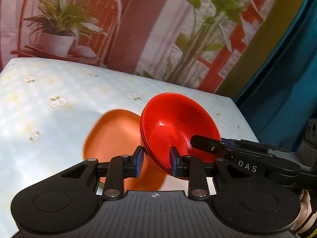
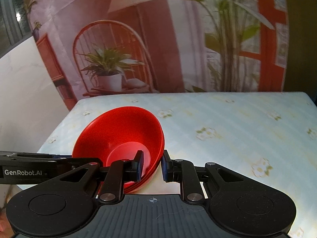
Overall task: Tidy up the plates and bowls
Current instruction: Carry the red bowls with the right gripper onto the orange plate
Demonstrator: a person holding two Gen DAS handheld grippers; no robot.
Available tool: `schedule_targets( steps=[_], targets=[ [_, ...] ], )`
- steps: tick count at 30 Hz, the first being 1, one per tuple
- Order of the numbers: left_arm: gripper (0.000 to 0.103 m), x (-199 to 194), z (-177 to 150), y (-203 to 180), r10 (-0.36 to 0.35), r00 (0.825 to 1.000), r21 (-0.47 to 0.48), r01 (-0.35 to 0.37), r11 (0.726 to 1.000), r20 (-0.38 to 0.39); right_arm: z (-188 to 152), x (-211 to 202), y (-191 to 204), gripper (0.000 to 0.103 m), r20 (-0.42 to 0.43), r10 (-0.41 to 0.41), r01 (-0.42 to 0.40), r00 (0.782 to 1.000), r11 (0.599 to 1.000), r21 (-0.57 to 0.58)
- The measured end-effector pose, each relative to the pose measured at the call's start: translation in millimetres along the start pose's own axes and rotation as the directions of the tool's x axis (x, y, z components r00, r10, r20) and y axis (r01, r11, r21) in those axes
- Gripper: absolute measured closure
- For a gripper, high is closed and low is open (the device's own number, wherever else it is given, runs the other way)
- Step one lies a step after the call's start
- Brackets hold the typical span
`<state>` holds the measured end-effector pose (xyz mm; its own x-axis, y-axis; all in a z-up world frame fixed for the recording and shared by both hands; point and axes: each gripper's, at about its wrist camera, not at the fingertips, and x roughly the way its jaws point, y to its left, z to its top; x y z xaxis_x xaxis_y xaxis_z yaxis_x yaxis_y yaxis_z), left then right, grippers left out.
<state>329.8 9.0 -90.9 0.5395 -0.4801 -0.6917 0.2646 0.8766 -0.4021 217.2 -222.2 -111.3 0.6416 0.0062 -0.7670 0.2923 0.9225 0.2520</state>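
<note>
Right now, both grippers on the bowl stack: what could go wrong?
1. The red bowl stack is tilted, held only at its rim by the left gripper and right gripper; nested bowls could slide apart.
2. Pulling unevenly may twist it free.
3. A dropped bowl would likely strike the orange plate below or roll off the table.

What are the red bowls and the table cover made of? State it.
Red bowls: apparently glossy plastic, with thin nested rims and bright highlights. Table cover: seemingly printed vinyl or oilcloth, smooth and faintly shiny with a flower pattern, though cloth cannot be ruled out.
</note>
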Motion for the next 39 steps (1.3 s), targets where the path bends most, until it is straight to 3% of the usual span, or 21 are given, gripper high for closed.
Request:
schedule_targets(
  steps=[7,16,33,39],
  targets=[
    [0.073,8,4,23,0.033,0.999,-0.023,-0.034,0.999,-0.014,7,35,15,0.085,-0.025,0.031,-0.031,0.999,0.999,-0.011],
    [0.074,27,-1,42,0.057,0.997,-0.033,-0.059,0.998,-0.045,-1,64,27,0.085,-0.038,0.002,-0.004,0.999,0.998,-0.058],
    [0.074,44,-2,47,0.079,0.996,-0.009,-0.08,0.997,-0.04,-13,92,19,0.086,-0.065,-0.035,0.032,0.997,0.998,-0.045],
    [0.071,38,0,41,0.115,0.993,0.019,-0.115,0.993,-0.014,-14,87,18,0.081,-0.055,-0.049,0.047,0.997,0.998,-0.044]
  ],
)
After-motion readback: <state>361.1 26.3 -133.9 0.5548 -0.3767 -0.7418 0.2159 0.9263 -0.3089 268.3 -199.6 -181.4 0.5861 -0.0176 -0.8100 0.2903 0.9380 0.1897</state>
